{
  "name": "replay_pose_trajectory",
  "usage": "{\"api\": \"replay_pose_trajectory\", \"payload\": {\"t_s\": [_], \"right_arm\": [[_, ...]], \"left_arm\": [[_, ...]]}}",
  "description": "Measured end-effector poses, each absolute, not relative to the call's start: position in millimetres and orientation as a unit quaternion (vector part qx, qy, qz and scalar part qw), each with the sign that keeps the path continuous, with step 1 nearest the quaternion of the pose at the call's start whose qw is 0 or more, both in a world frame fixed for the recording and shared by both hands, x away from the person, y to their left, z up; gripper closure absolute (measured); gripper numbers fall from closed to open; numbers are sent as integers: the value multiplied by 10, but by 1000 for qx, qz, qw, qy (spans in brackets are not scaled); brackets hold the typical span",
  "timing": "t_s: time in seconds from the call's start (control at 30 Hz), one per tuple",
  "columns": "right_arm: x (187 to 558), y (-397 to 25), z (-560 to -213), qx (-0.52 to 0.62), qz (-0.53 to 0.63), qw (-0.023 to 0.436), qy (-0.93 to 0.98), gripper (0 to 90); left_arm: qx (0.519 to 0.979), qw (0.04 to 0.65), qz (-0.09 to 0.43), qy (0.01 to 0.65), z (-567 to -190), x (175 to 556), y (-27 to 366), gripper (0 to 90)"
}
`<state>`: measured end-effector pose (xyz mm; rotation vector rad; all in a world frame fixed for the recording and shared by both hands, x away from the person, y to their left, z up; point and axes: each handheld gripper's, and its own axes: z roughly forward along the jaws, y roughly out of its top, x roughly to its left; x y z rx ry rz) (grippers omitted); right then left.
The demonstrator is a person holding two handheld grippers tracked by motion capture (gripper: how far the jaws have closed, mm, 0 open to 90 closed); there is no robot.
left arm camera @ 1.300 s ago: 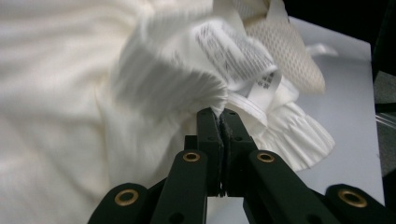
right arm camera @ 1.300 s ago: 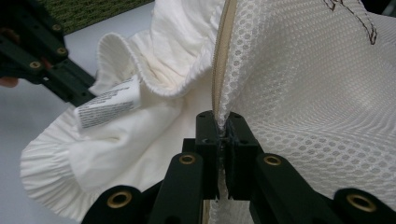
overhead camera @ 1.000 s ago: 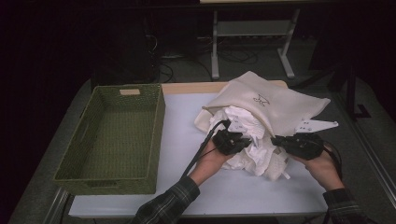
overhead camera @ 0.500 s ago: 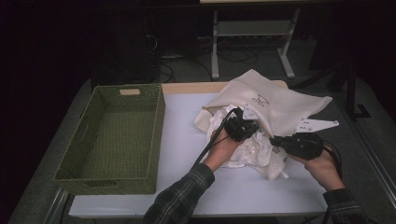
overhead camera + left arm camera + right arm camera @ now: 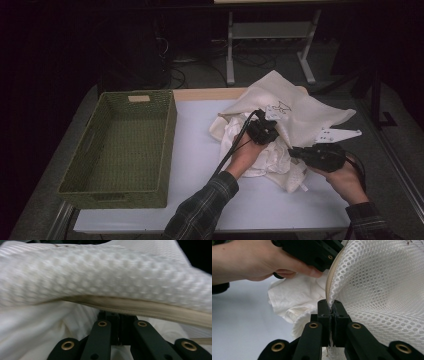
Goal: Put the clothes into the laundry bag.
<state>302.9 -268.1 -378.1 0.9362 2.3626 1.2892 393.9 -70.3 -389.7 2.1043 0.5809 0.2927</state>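
A cream mesh bag [image 5: 300, 112] with a tan hem lies crumpled at the table's right, with white cloth [image 5: 272, 161] bunched under its raised edge. My left gripper [image 5: 265, 131] is pushed against that raised edge. In the left gripper view its jaws [image 5: 118, 315] stand together, their tips under the tan hem [image 5: 150, 307]. My right gripper [image 5: 295, 151] is lower and to the right. In the right gripper view [image 5: 331, 305] it is shut on the mesh bag's edge [image 5: 374, 290], where the tan hem meets the mesh. The left hand [image 5: 249, 262] and left gripper [image 5: 312, 252] show above it.
A green woven basket [image 5: 167, 145] stands empty at the left of the white table [image 5: 200, 150]. A white flat bracket [image 5: 335, 134] lies by the bag's right side. Dark floor, cables and a metal stand lie beyond the table's far edge.
My left gripper has moved up and away from the person into the bag's edge, lifting it. The right gripper has held its place on the bag.
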Motion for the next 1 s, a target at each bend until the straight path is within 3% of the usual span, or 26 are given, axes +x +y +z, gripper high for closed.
{"api": "replay_pose_trajectory", "payload": {"t_s": [0.5, 0.9, 1.0], "right_arm": [[3078, -2632, -3906, 331, 424, 140, 832, 862], [3078, -2631, -3906, 332, 420, 142, 832, 859], [3073, -2634, -3898, 332, 423, 140, 831, 858]], "left_arm": [[863, 452, 98, 204, -3723, 3550, -182, 553], [863, 406, 130, 272, -3728, 3621, 542, 494], [860, 373, 165, 307, -3792, 3734, 706, 492]]}}
